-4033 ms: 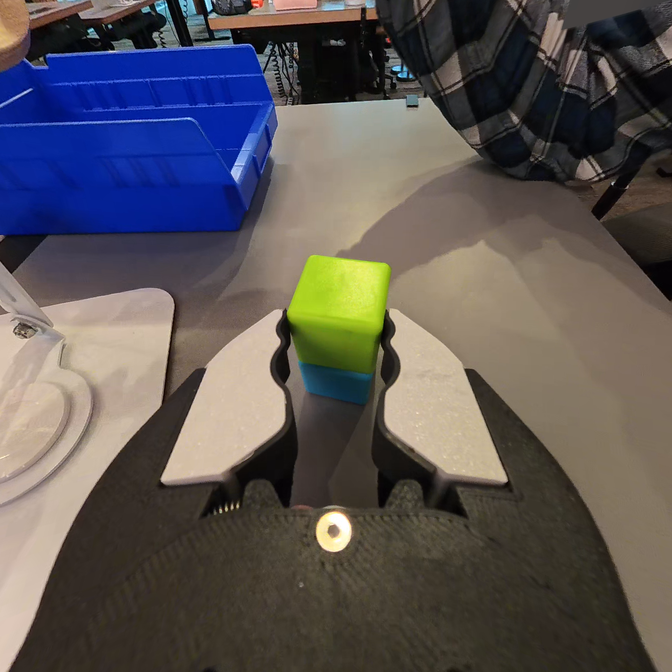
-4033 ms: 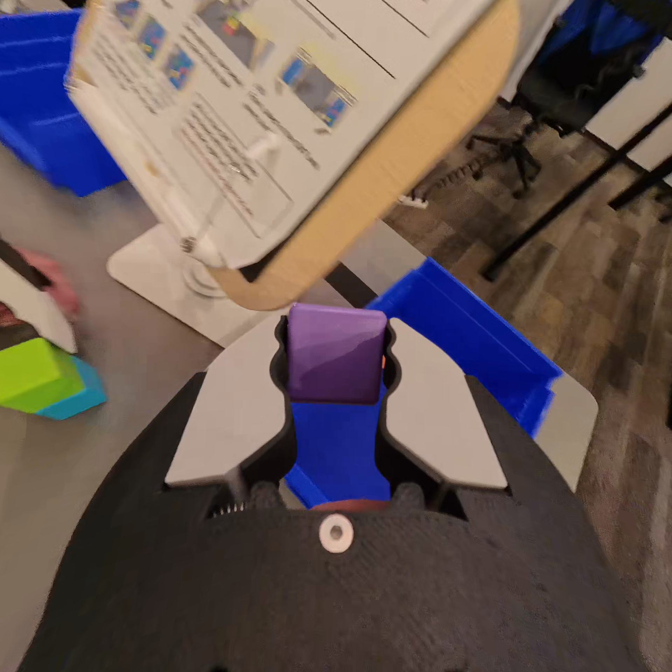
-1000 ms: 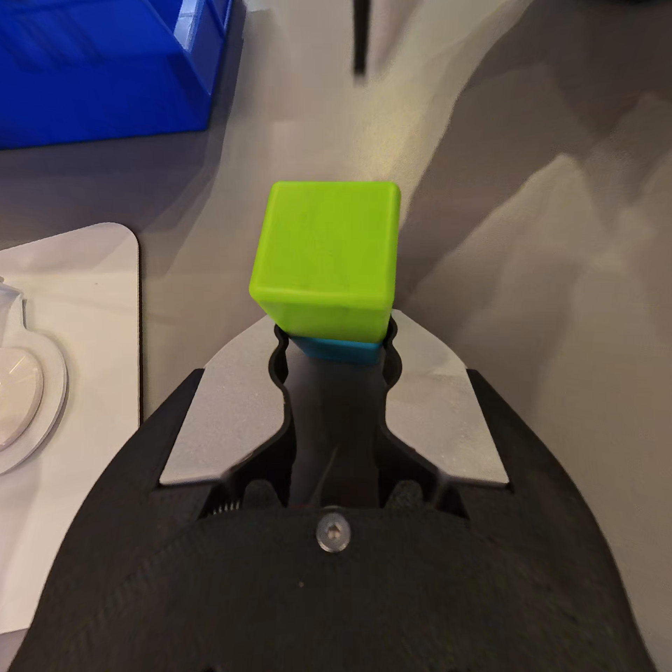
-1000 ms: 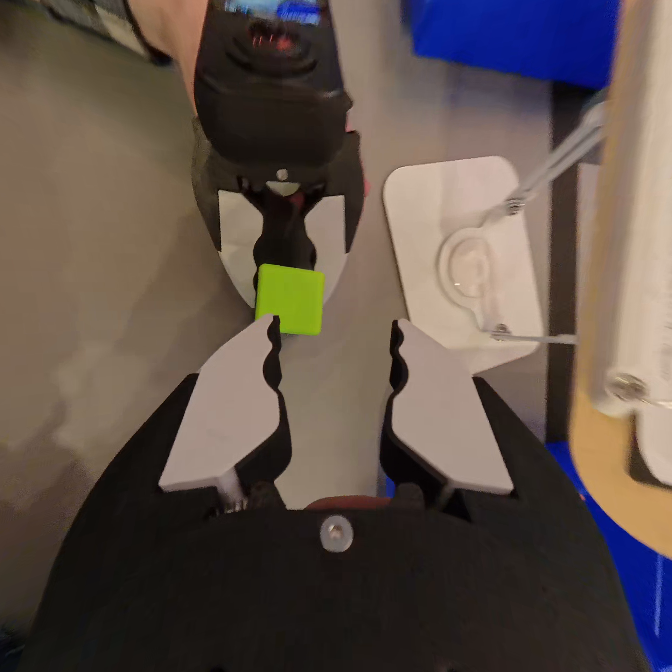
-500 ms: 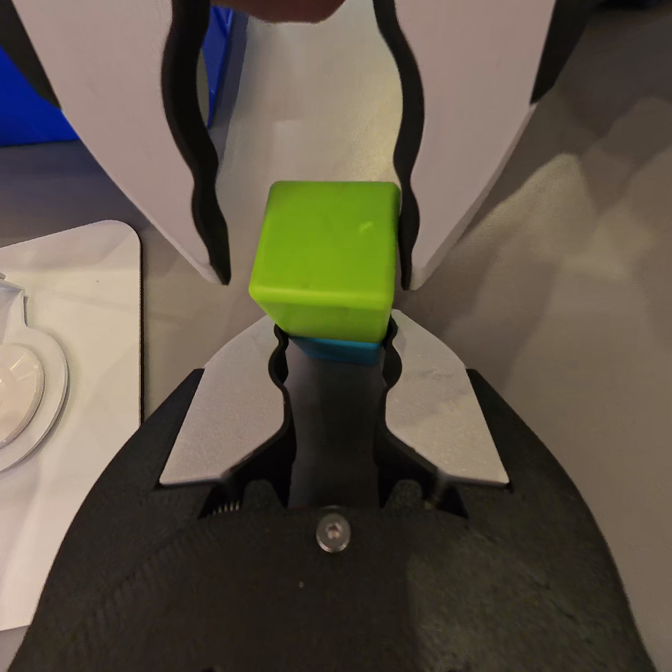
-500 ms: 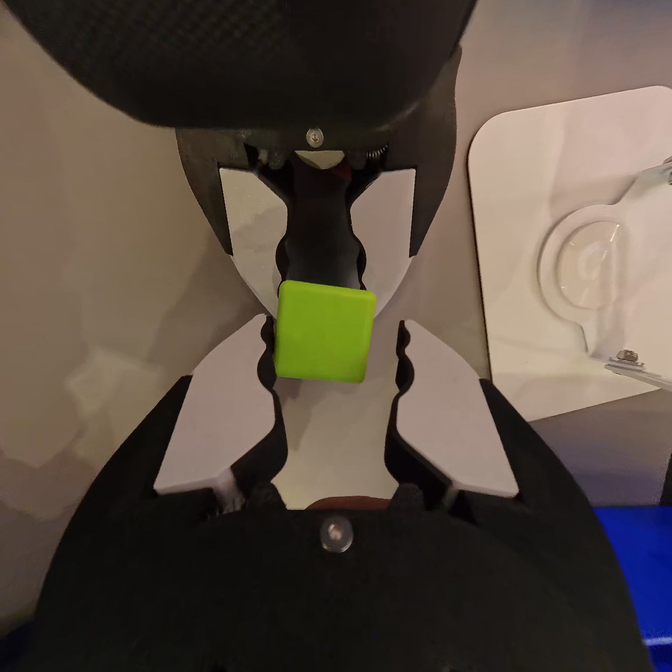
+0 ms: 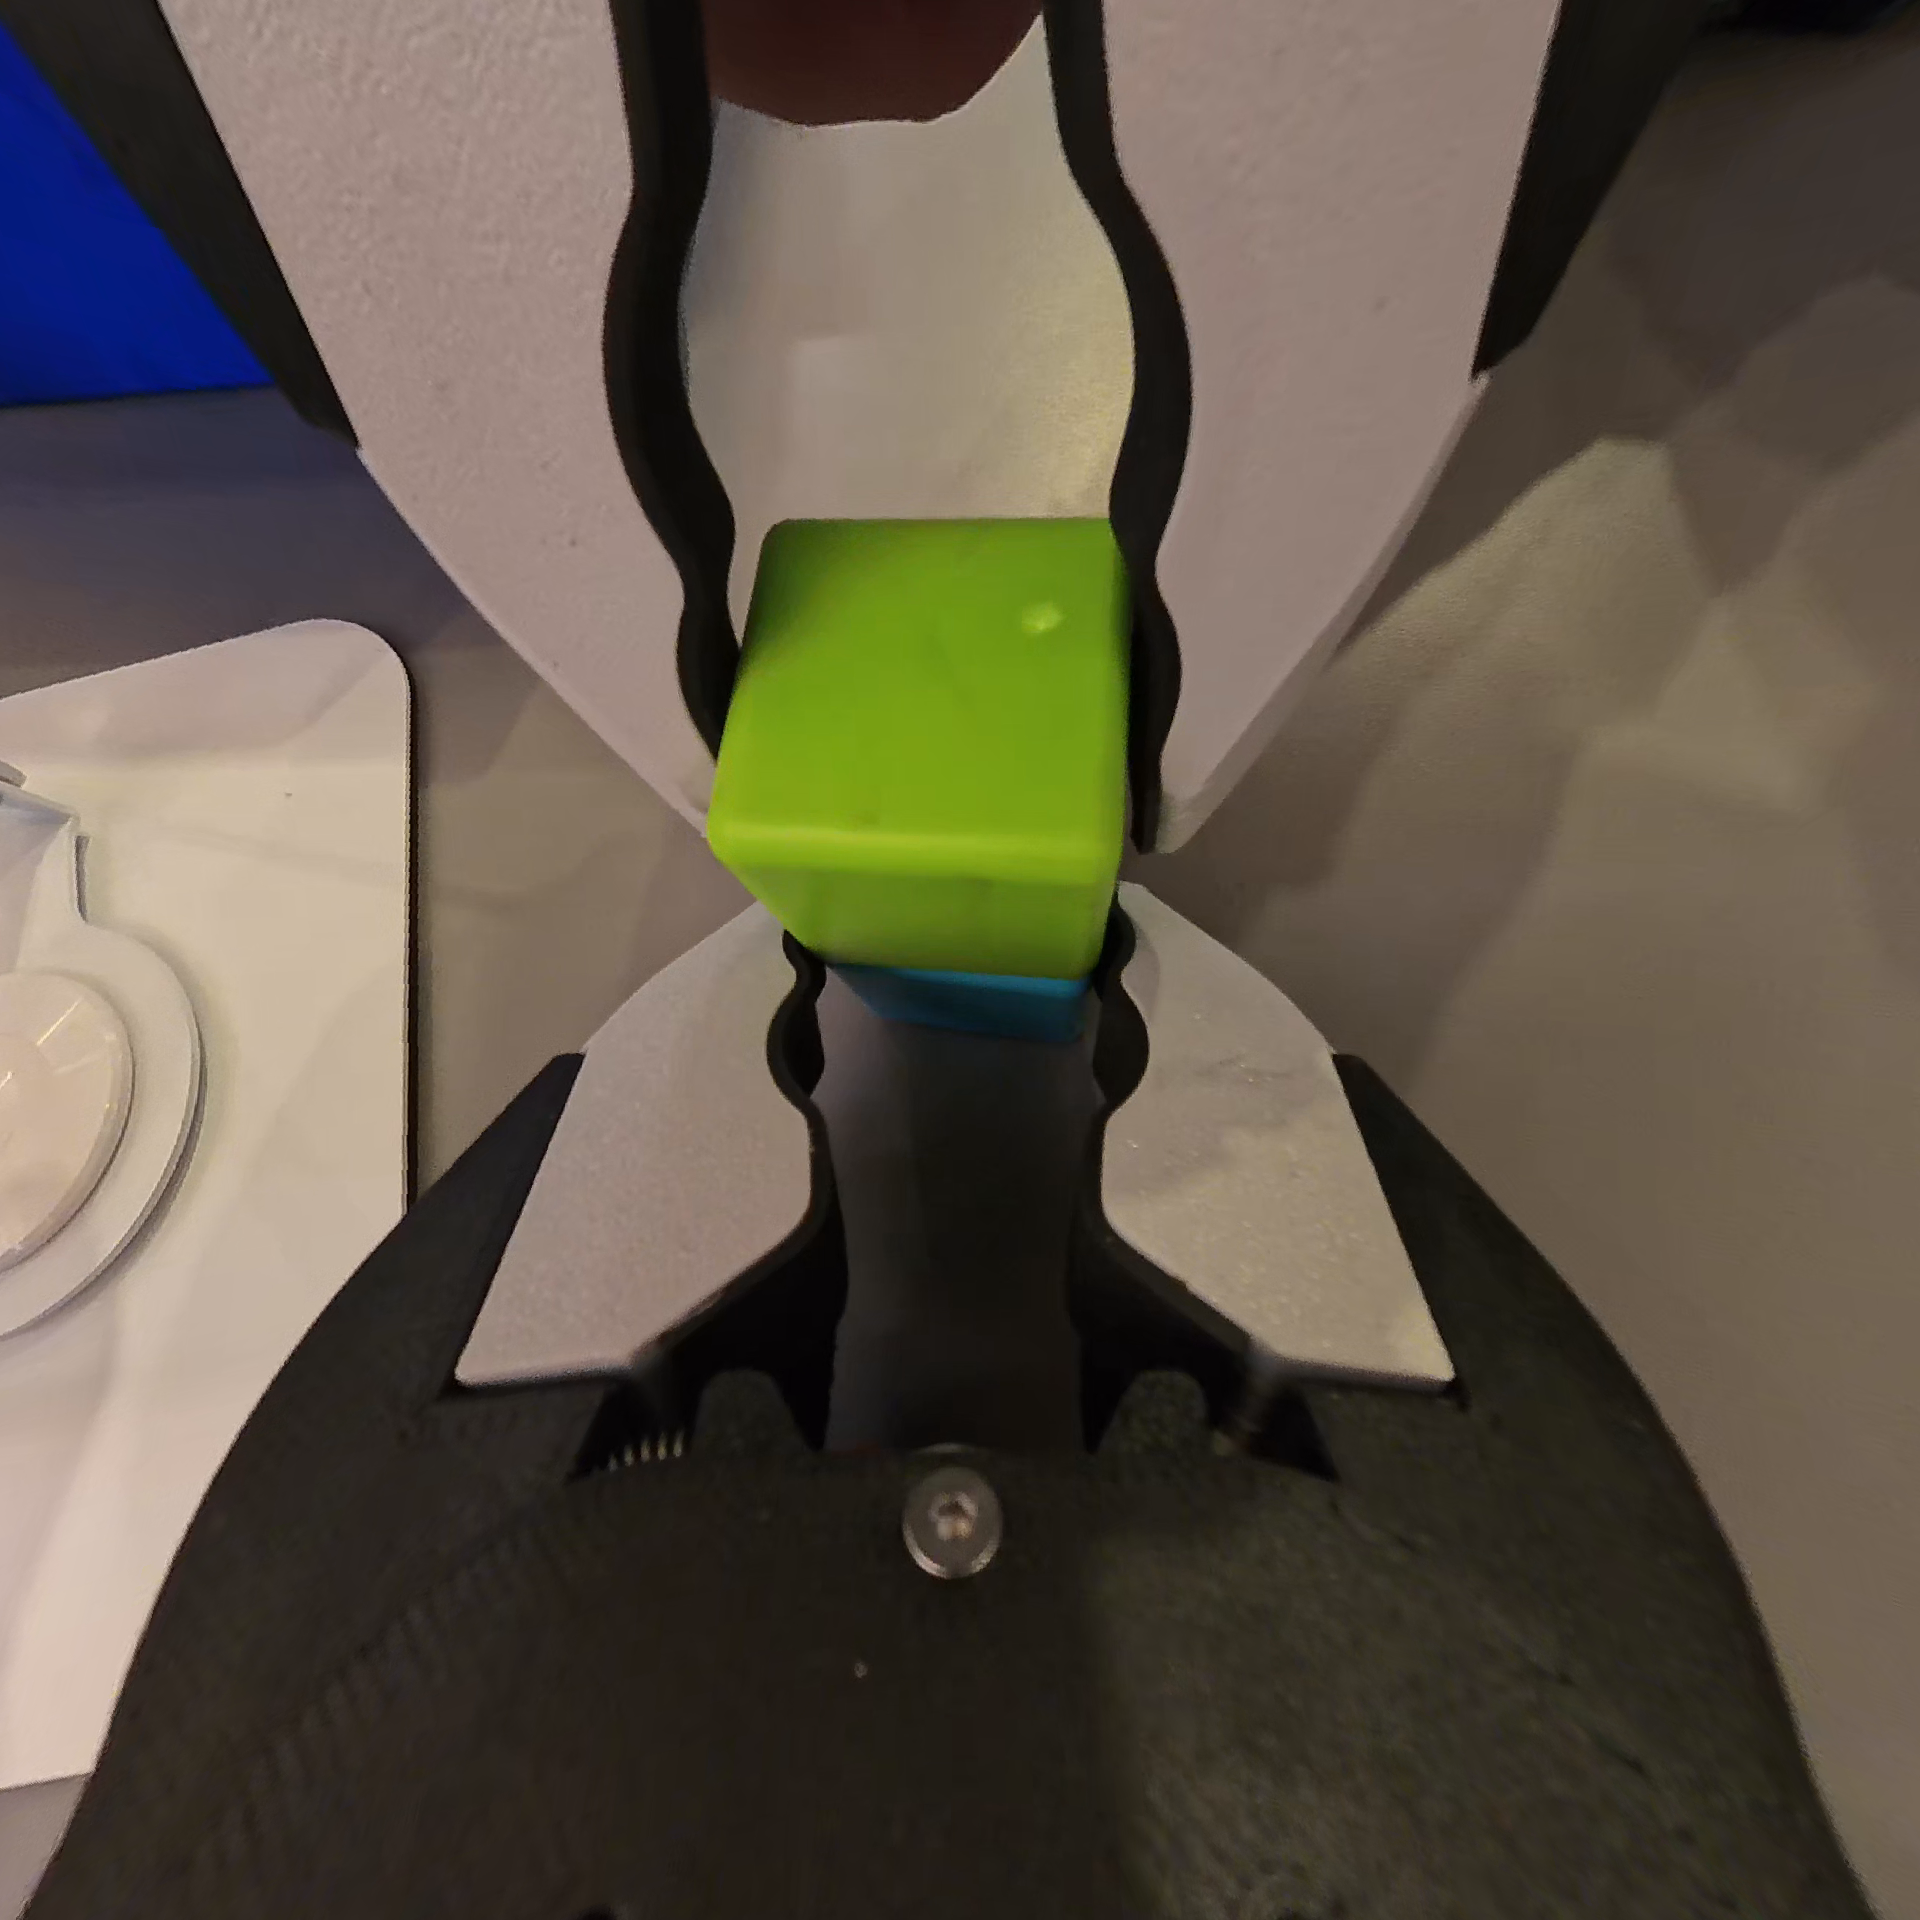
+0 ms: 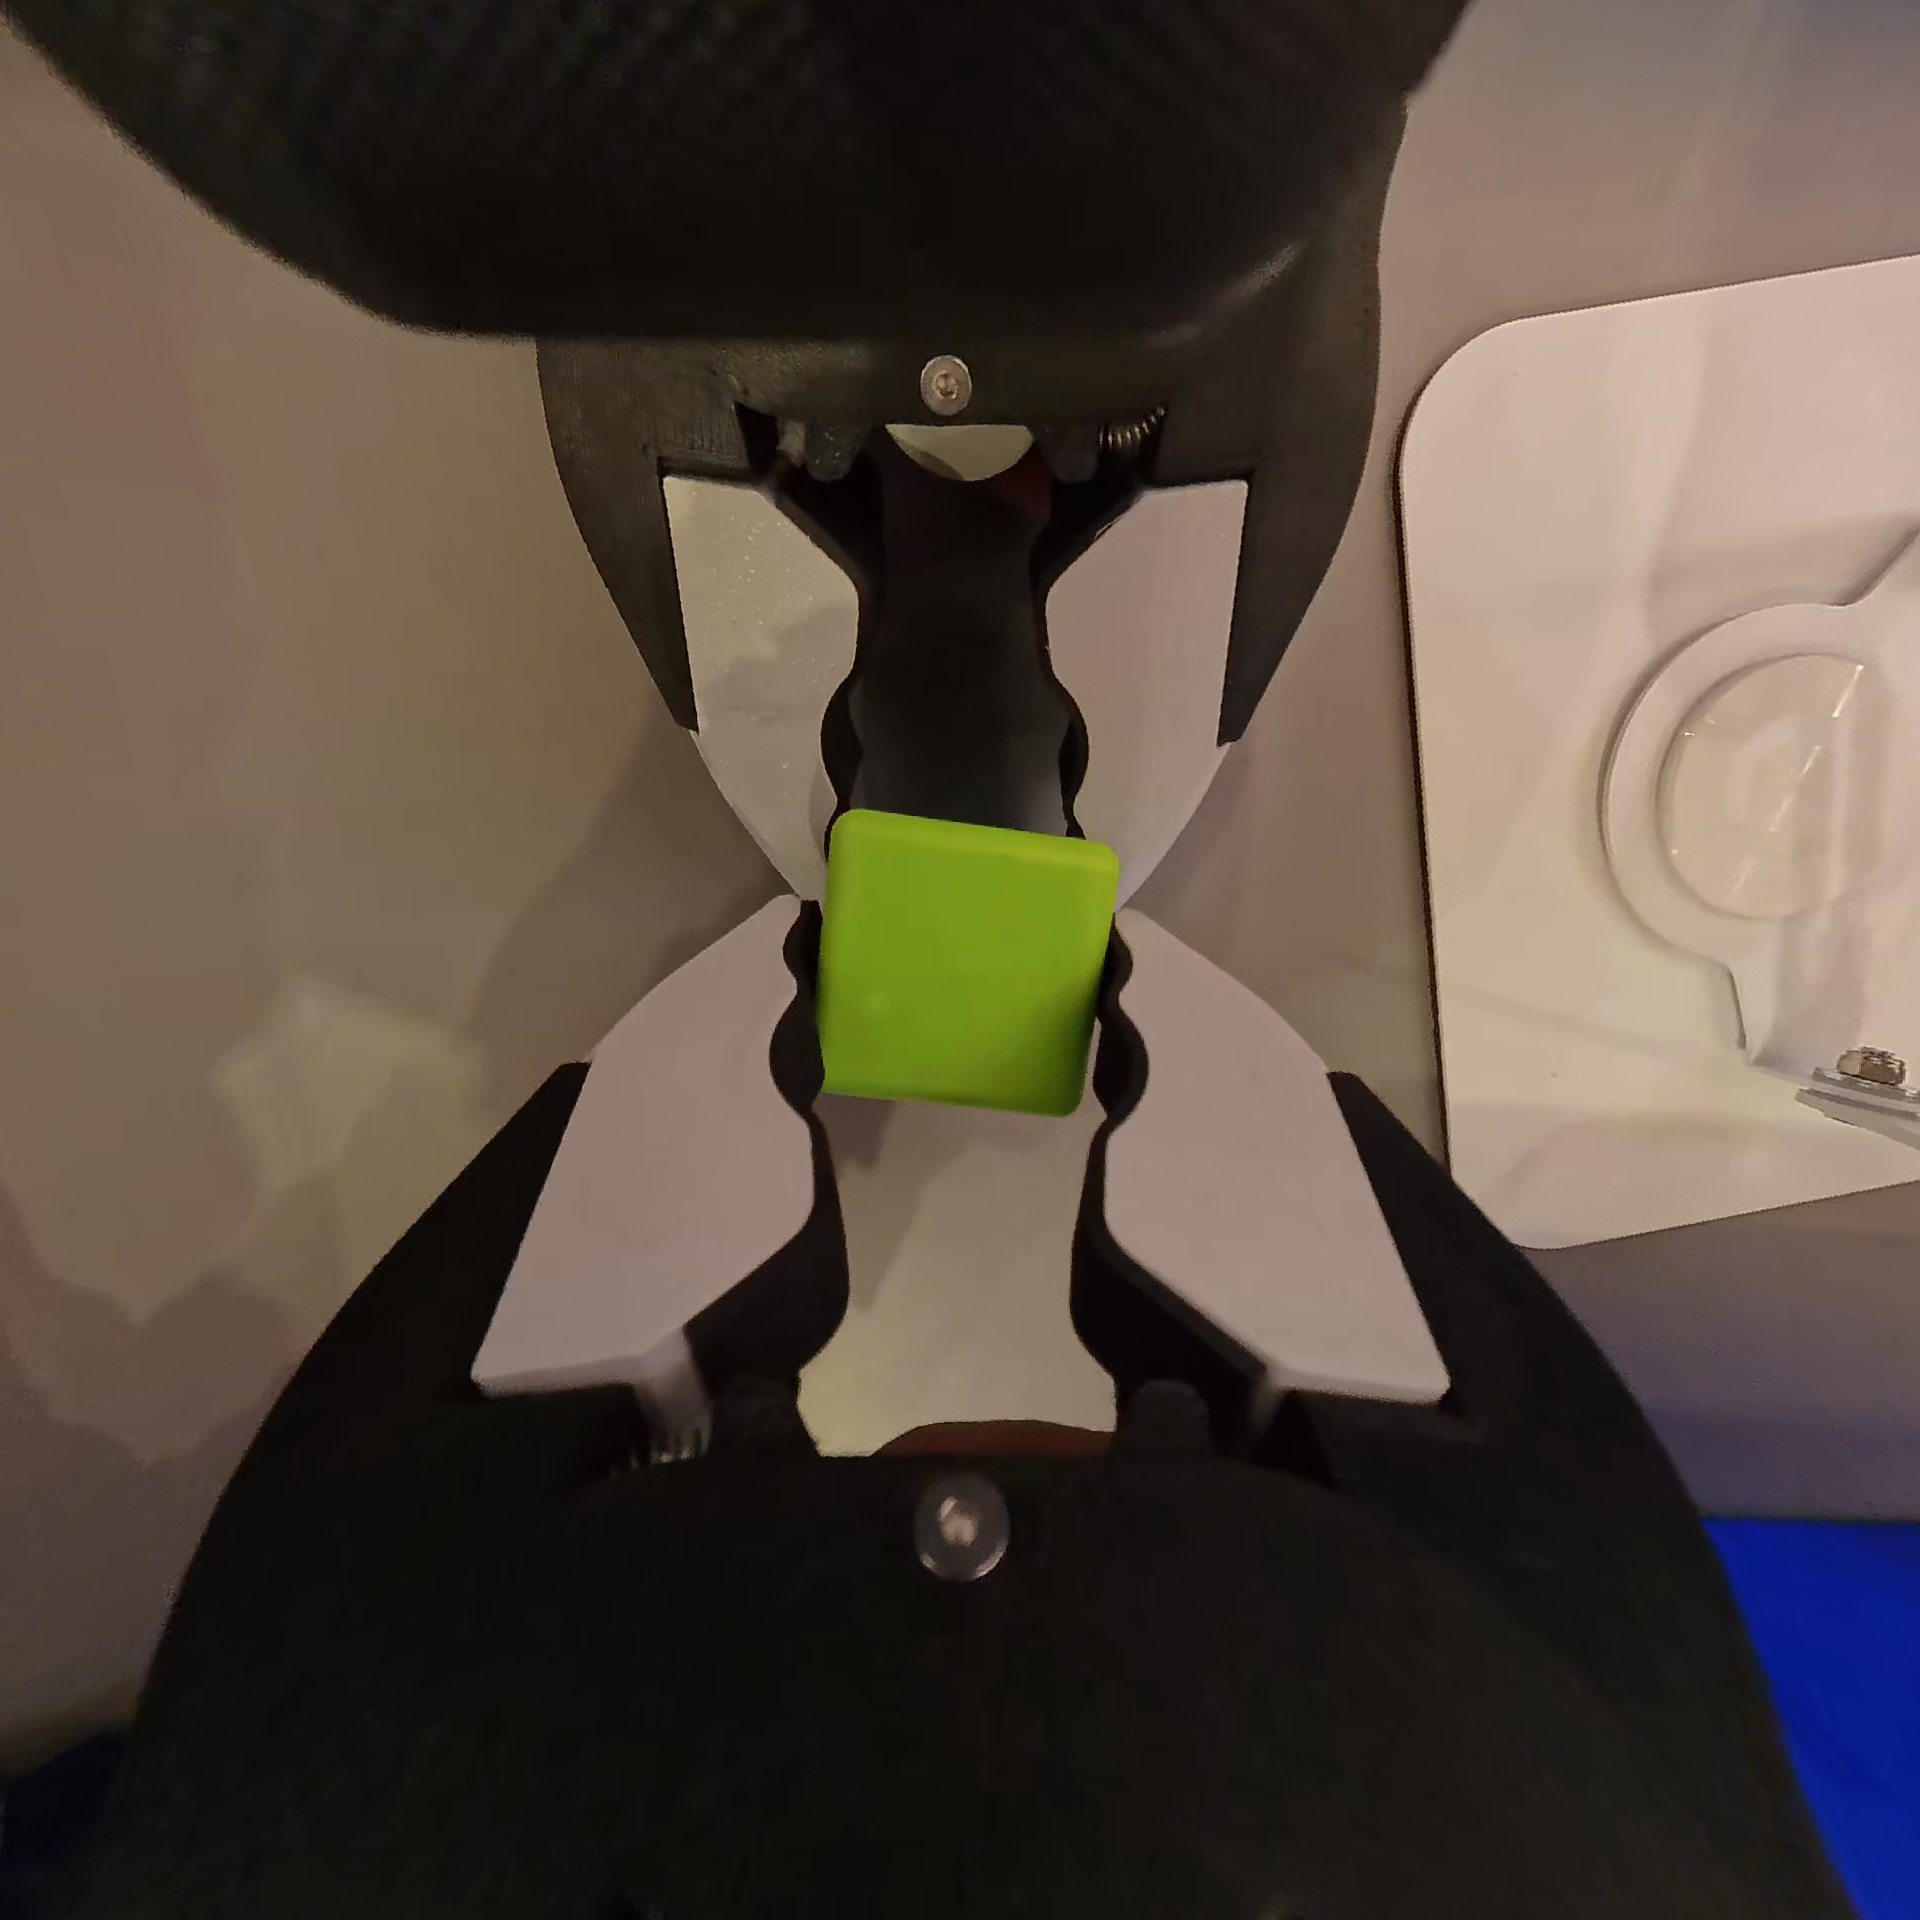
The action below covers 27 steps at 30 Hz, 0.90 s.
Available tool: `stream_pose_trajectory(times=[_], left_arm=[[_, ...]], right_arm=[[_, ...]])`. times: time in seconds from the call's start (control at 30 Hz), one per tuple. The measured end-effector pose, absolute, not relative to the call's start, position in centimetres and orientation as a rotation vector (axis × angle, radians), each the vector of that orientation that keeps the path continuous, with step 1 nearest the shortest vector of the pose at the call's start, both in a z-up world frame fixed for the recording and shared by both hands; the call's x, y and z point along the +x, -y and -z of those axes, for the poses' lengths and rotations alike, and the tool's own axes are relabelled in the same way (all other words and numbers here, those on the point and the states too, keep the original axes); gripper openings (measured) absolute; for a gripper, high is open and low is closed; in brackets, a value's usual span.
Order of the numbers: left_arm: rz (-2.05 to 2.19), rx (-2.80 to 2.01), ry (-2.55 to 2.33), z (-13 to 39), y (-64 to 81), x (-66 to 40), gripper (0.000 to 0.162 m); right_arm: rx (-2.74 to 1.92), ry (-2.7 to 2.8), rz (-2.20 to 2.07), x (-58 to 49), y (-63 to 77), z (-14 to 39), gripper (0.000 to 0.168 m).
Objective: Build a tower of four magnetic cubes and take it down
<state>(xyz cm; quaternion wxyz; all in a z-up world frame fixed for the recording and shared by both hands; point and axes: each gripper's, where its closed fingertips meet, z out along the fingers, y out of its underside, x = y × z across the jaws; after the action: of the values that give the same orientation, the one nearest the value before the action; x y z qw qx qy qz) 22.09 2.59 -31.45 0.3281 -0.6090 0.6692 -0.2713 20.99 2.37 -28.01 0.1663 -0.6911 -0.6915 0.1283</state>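
Two stacked cubes, lime green cube pinched by right hand-held gripper, blue cube by left hand-held gripper

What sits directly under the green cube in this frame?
A blue cube sits under the green cube; only a thin strip of it shows between the left gripper fingertips. Anything lower in the stack is hidden from both views.

A lime-green cube with rounded edges and a smooth matte face sits squarely on top of a blue cube, touching it and lined up with it. Only a thin strip of the blue cube shows beneath the green one's lower edge. From the right wrist view the green cube shows one flat face, slightly tilted; the blue cube is hidden there.
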Motion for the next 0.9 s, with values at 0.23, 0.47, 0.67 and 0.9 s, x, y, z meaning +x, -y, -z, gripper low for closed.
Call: stream_pose_trajectory(times=[0.23,0.47,0.67,0.9], left_arm=[[0.710,-1.591,-1.752,31.4,-2.6,22.1,0.050],[0.712,-1.592,-1.754,31.4,-2.5,22.1,0.049],[0.714,-1.594,-1.754,31.4,-2.5,22.1,0.049],[0.716,-1.596,-1.754,31.4,-2.5,22.1,0.049]], right_arm=[[-1.968,1.928,-0.447,20.8,-2.5,27.2,0.051],[-1.914,1.641,-0.453,22.8,-5.7,20.9,0.050],[-1.874,1.308,-0.238,29.0,-10.5,14.6,0.051],[-2.007,1.046,0.025,38.5,-15.3,14.1,0.051]])
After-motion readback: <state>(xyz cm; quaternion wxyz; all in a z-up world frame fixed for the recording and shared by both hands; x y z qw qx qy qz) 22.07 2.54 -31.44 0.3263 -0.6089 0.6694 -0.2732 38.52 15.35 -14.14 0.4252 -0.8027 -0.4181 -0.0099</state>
